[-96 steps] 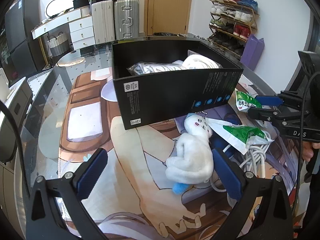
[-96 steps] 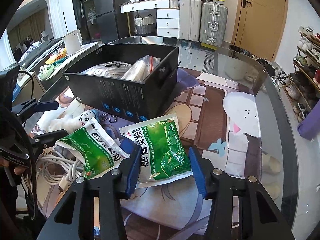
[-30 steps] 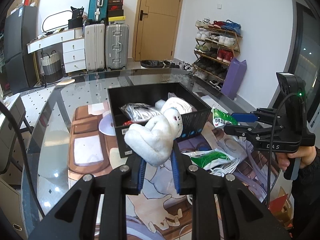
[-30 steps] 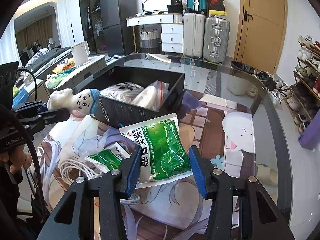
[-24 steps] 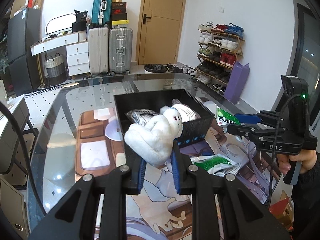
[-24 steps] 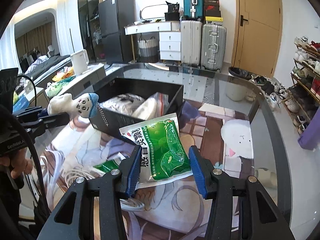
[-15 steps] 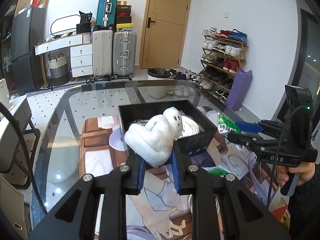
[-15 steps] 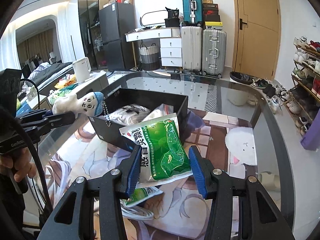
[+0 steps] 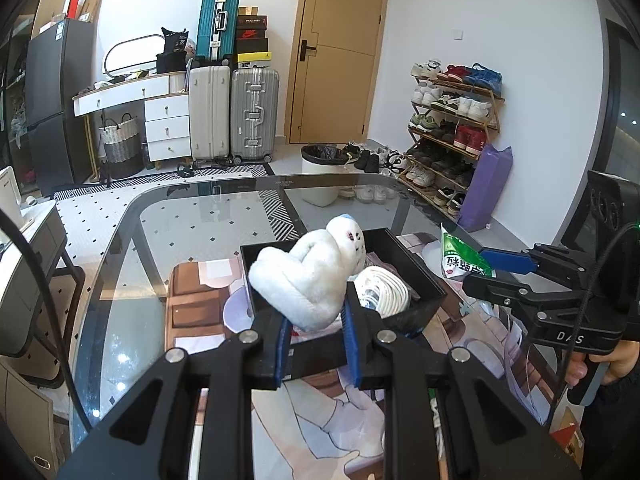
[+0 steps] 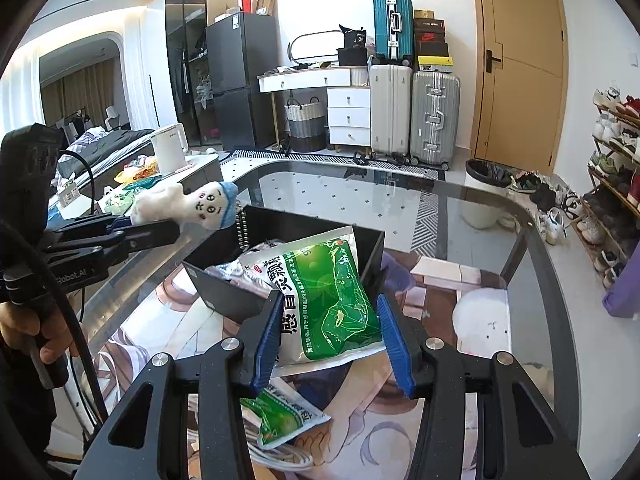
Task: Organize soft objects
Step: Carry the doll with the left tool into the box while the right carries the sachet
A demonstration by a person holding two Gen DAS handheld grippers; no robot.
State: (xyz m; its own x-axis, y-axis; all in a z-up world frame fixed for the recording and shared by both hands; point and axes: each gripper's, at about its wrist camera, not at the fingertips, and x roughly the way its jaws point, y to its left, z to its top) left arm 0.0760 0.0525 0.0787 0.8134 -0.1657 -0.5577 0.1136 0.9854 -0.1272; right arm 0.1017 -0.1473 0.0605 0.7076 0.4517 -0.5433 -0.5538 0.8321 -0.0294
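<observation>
Two grippers loaded — left gripper (image 9: pixel 316 340) pinches white plush toy (image 9: pixel 308 276), right gripper (image 10: pixel 328 340) clamps green sachet (image 10: pixel 320 300) — both above black box (image 10: pixel 224 292); second sachet (image 10: pixel 280 416) and white cable (image 10: pixel 276 456) lie below.

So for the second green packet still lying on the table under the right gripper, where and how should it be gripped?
Grip the second green packet across its short width near the puffed middle, coming from above with the fingers straddling its side edges. It lies flat on white cable, so a side approach would snag the cable. The right gripper already holds a green packet.
</observation>
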